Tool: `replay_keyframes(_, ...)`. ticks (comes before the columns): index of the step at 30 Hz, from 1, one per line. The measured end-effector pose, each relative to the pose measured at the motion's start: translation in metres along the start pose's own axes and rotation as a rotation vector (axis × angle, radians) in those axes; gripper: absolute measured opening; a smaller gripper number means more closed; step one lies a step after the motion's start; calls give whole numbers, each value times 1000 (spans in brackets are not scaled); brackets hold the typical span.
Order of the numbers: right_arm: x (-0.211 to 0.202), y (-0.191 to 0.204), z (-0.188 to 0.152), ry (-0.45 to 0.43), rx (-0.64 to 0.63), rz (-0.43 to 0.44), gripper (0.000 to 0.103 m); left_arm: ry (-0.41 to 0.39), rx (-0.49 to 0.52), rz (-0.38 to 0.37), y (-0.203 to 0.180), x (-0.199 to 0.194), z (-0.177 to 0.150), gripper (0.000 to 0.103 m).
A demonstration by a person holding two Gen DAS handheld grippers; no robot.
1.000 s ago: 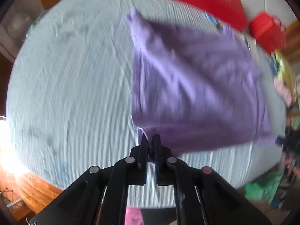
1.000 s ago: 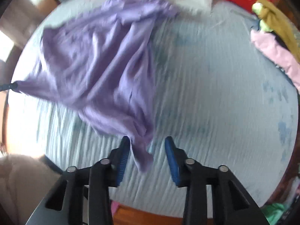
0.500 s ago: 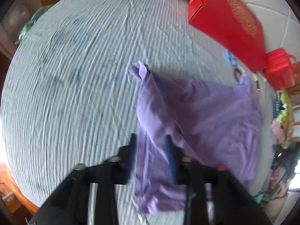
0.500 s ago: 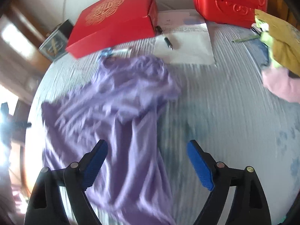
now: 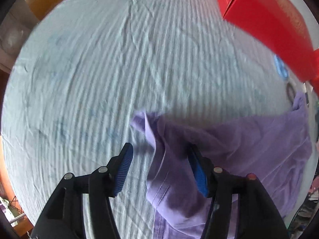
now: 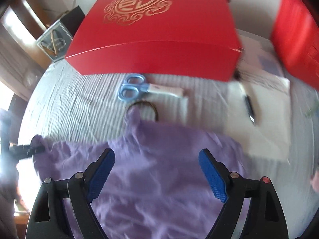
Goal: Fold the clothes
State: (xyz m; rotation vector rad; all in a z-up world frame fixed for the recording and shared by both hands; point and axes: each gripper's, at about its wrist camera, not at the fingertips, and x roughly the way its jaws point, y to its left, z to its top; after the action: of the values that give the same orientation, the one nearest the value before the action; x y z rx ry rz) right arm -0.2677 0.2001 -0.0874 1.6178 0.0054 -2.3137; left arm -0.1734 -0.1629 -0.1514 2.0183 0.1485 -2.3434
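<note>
Left wrist view, starting left: pale blue ribbed bedsheet (image 5: 89, 75) filling most of the frame, wrinkled here and there. Left tool (image 5: 160, 167) released, blue pads spread wide, gripping nothing. One purple garment (image 5: 249, 145) lying crumpled on the sheet, with a folded edge running up between the pads to a corner that points away from the camera; long axis stretched off to the right. Right pad sitting over the cloth, can't tell if touching. One big red box (image 5: 269, 20) at the upper right edge.

Right wrist view, left to right: a dark tool tip at the far left edge by the garment's left corner, too blurry to say more. Same purple garment (image 6: 159, 179) spread wide below the right tool (image 6: 156, 169), long axis left-to-right, one narrow point sticking up toward the box. Right tool also released, pads wide apart, hovering over the cloth with nothing pinched. Just beyond the point: one dark hair tie (image 6: 147, 107), one pair of blue-handled scissors (image 6: 133, 87), then the red box (image 6: 159, 39) with gold emblem. Further right, white paper (image 6: 269, 119) with one pen (image 6: 249, 107) on it, plus a second red container (image 6: 297, 39), blurred.
</note>
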Motion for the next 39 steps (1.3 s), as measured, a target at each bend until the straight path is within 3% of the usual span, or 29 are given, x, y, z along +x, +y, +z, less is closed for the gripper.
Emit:
replay_keyframes(5, 38, 16, 14, 38, -53, -19, 84, 1, 26, -9, -3, -8, -3, 60)
replay_keyframes(7, 46, 17, 10, 68, -54, -21, 42, 1, 37, -13, -4, -12, -4, 53)
replay_keyframes(8, 50, 17, 8, 83, -55, -22, 15, 1, 42, -15, -5, -13, -5, 22)
replay_keyframes(9, 53, 17, 6, 99, -55, -22, 14, 2, 47, -17, -5, -15, -5, 5)
replay_keyframes(11, 34, 13, 0, 54, -41, 11, 12, -22, 62, -14, -7, -24, -5, 5)
replay_keyframes(15, -26, 0, 7, -126, 14, 53, 11, -200, 93, 15, -10, -72, 20, 5)
replay_keyframes(18, -49, -3, 34, -235, 49, 29, 15, -316, 121, 111, -13, -89, 63, 5)
replay_keyframes(19, -47, -6, 43, -241, 68, 12, 21, -326, 113, 120, -15, -89, 78, 5)
replay_keyframes(20, -43, -9, 51, -236, 90, -7, 40, -321, 105, 111, -14, -89, 85, 5)
replay_keyframes(21, -38, -12, 59, -230, 111, -25, 48, -302, 96, 87, -12, -88, 86, 5)
replay_keyframes(25, -57, -29, 38, -239, 171, -21, 50, -225, 62, -10, 0, -87, 89, 5)
replay_keyframes(27, -72, -43, 7, -228, 191, -31, 57, -180, 78, -38, -2, -80, 73, 6)
replay_keyframes(29, -84, -61, -24, -207, 224, -51, 57, -132, 104, -61, -5, -73, 53, 7)
replay_keyframes(31, -90, -85, -60, -159, 283, -96, 57, -84, 130, -84, -9, -65, 32, 15)
replay_keyframes(33, -88, -109, -99, -114, 363, -129, 57, -65, 145, -109, -12, -60, 10, 40)
replay_keyframes(35, -85, -127, -124, -85, 435, -124, 57, -61, 157, -137, -18, -61, -13, 57)
replay_keyframes(39, -71, -135, -142, -78, 486, -112, 57, -81, 186, -168, -33, -60, -55, 60)
